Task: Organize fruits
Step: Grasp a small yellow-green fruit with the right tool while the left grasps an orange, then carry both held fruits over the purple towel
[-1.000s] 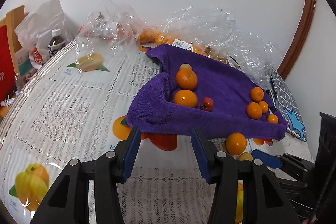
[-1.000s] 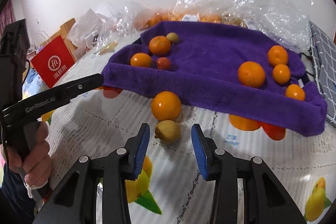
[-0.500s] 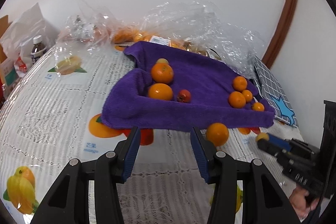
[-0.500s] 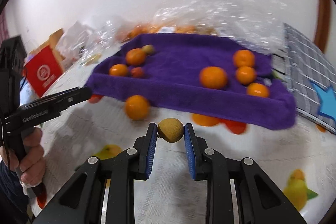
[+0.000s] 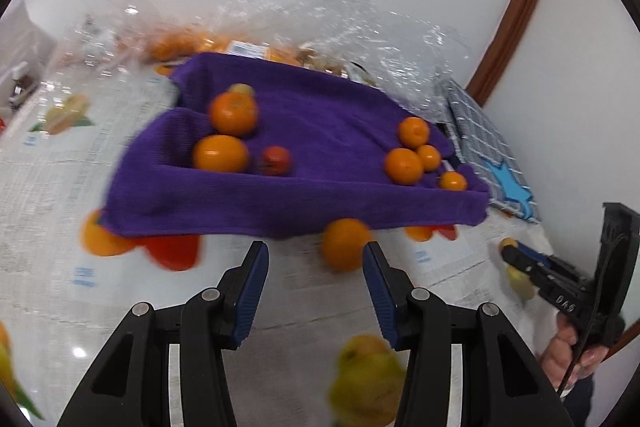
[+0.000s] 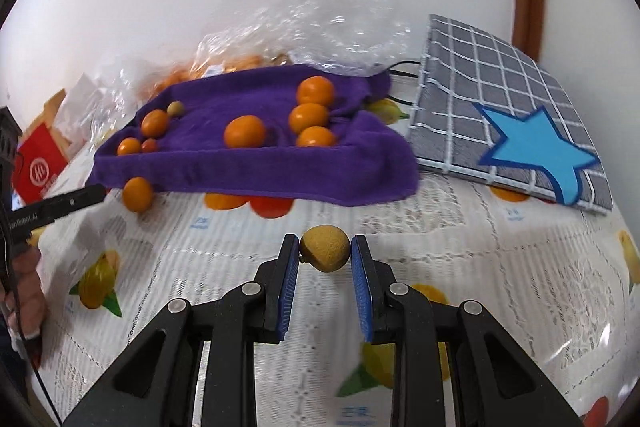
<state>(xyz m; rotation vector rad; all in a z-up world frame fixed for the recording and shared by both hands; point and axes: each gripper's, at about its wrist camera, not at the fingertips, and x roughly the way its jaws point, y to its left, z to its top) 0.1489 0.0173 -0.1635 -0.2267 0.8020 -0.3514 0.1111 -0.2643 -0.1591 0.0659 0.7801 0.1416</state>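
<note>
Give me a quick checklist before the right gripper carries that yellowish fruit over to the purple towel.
1. Right gripper shut on the yellowish-brown fruit: ok.
2. Fruit centred between the pads: ok.
3. Free space on the purple towel between the two fruit groups: ok.
4. Left gripper open, nothing gripped: ok.
5. Loose orange off the towel, in front of the left gripper: not ok.
6. Which fruit group this one belongs with: cannot tell.

Fuzzy purple cloth (image 6: 248,171), crinkly plastic (image 6: 328,15)
</note>
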